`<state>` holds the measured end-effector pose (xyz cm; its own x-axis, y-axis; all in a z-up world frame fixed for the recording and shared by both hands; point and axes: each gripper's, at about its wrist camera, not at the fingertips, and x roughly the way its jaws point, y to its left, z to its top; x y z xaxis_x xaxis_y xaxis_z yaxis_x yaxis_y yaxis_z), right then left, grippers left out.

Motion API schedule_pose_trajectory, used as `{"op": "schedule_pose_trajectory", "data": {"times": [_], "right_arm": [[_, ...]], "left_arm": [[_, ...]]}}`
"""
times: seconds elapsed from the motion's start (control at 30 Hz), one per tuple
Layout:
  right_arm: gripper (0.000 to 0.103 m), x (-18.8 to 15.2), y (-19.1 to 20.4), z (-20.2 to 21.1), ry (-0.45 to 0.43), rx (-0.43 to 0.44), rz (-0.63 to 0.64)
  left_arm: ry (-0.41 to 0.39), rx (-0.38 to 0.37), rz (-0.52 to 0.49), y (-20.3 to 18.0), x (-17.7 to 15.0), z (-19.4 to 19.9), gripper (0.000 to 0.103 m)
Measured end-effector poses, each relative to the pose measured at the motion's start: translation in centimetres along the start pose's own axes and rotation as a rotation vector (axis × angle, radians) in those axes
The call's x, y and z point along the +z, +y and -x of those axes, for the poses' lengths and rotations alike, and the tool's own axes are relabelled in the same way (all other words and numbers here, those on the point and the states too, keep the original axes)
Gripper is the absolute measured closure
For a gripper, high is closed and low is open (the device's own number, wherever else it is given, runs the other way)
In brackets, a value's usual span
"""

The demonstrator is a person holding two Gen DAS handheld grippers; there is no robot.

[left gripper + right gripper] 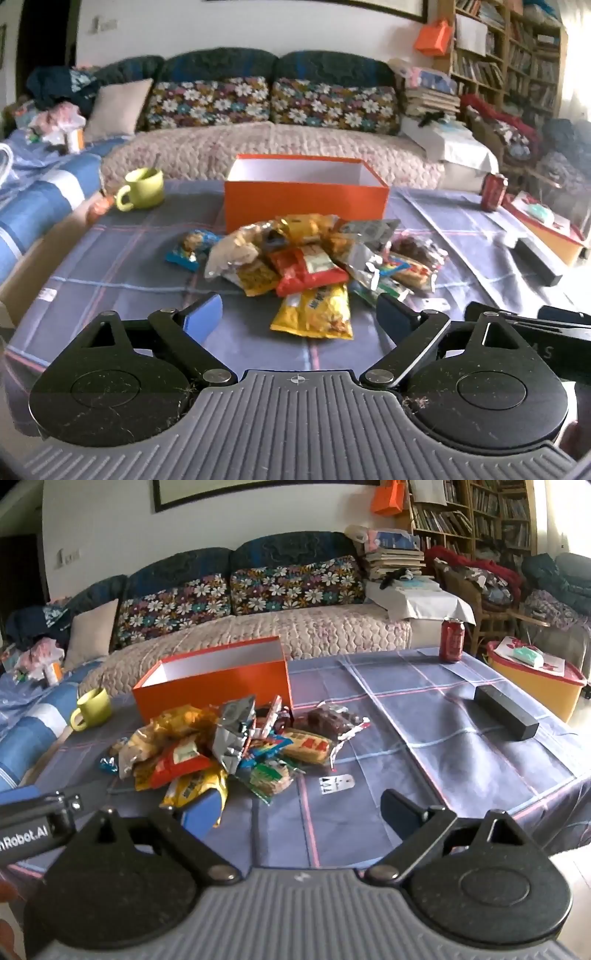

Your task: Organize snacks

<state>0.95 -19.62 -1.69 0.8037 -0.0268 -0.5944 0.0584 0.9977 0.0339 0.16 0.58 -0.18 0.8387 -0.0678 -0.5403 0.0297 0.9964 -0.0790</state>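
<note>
A heap of snack packets (306, 258) (229, 746) lies mid-table on the blue checked cloth, with a yellow packet (314, 314) (195, 786) nearest me and a red packet (306, 269) above it. Behind the heap stands an open orange box (306, 195) (218, 679) with a white inside, nothing visible in it. My left gripper (297, 314) hovers open just short of the yellow packet, nothing between its fingers. My right gripper (303, 812) is open over bare cloth to the right of the heap, its left finger overlapping the yellow packet's edge.
A green mug (142, 188) (92, 709) stands left of the box. A red can (493, 192) (452, 644) is at the far right, a long black box (506, 716) near the right edge. A small white tag (336, 784) lies on the cloth. A sofa runs behind the table.
</note>
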Motion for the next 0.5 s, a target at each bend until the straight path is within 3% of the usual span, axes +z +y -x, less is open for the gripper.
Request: {"op": "schedule_pose_trajectory", "data": {"times": [0.5], "right_arm": [[0.010, -0.11, 0.56, 0.37, 0.006, 0.013, 0.031]], "left_arm": [[0.015, -0.001, 0.002, -0.11, -0.17, -0.10, 0.029]]}}
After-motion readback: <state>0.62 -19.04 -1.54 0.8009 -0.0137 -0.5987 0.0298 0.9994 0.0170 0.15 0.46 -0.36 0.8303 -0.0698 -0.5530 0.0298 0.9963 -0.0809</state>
